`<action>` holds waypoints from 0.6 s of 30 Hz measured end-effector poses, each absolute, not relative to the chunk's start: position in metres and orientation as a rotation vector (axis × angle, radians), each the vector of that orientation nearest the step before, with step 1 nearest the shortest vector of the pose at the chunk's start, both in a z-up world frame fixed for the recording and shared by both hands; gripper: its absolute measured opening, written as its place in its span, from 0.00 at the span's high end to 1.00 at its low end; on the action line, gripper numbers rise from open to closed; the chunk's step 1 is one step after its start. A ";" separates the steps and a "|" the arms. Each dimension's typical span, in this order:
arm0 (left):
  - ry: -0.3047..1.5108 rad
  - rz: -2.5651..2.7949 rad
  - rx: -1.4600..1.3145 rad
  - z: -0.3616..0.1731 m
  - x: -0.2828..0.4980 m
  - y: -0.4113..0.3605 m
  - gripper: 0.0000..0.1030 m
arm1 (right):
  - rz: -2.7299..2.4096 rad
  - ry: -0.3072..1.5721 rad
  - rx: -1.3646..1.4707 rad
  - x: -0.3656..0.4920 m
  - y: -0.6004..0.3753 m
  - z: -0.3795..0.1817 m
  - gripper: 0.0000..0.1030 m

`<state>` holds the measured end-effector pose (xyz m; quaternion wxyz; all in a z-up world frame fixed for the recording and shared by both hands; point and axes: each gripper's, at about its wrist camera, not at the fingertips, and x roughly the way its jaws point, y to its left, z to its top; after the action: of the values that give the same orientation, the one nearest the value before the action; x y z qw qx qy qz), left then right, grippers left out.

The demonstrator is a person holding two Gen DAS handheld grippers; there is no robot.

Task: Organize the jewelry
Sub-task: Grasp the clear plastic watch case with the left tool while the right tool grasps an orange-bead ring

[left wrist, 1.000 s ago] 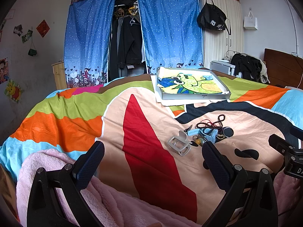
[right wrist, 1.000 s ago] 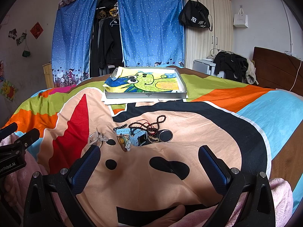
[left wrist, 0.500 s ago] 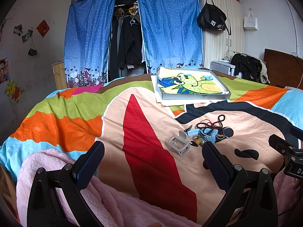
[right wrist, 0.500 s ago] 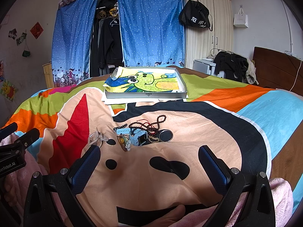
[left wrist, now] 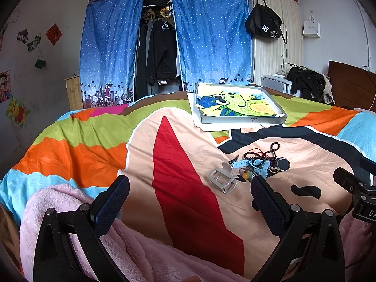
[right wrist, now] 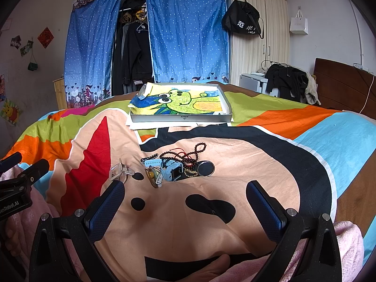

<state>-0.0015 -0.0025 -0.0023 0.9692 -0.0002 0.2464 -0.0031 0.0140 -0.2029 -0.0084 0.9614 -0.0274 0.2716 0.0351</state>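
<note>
Left gripper point(left wrist: 189, 189): I've got it hanging low over the near edge of the bed, jaws spread wide, nothing between them. Pink fleece blanket point(left wrist: 58, 206) right under it.

Right gripper point(right wrist: 185, 193): same deal on my other side, jaws wide apart and holding nothing, over the peach part of the bedspread point(right wrist: 235, 164).

Jewelry pile point(right wrist: 178, 166): sitting on the bedspread just ahead of both grippers, not touching either one. From the left view it's off to the right of centre.

Clear plastic clip thing point(left wrist: 222, 180): nearest piece to the left gripper, lying flat at the left end of the pile.

Blue watch point(right wrist: 172, 172): middle of the heap, strap trailing off to the left, with a small amber bead point(right wrist: 151, 175) just beside it.

Dark bead strings point(right wrist: 188, 154): tangled along the far side of the pile, one loop sticking out toward the tray.

Round dark disc point(right wrist: 205, 168): right end of the pile, touching the beads.

Tray point(right wrist: 181, 118): further back on the bed, well apart from the jewelry, a green cartoon drawing lying in it.

Background: blue curtains point(left wrist: 211, 37) and hanging clothes.
</note>
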 end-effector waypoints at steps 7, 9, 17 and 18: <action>0.526 0.000 -0.013 -0.002 0.001 -0.003 0.02 | 0.071 0.551 -0.056 0.015 -0.202 -0.009 0.00; 0.549 0.011 -0.027 -0.002 0.006 0.000 0.02 | 0.071 0.552 -0.054 0.015 -0.202 -0.009 0.00; 0.764 -0.046 -0.129 -0.009 0.058 0.024 0.02 | 0.144 0.640 0.067 0.032 -0.222 -0.009 0.00; 0.790 -0.062 -0.138 -0.011 0.066 0.025 0.02 | 0.156 0.652 0.081 0.034 -0.226 -0.008 0.00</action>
<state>0.0658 0.0249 -0.0109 0.9203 -0.0670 0.3843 -0.0299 0.0342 -0.2259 -0.0079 0.9436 0.0399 0.3196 0.0764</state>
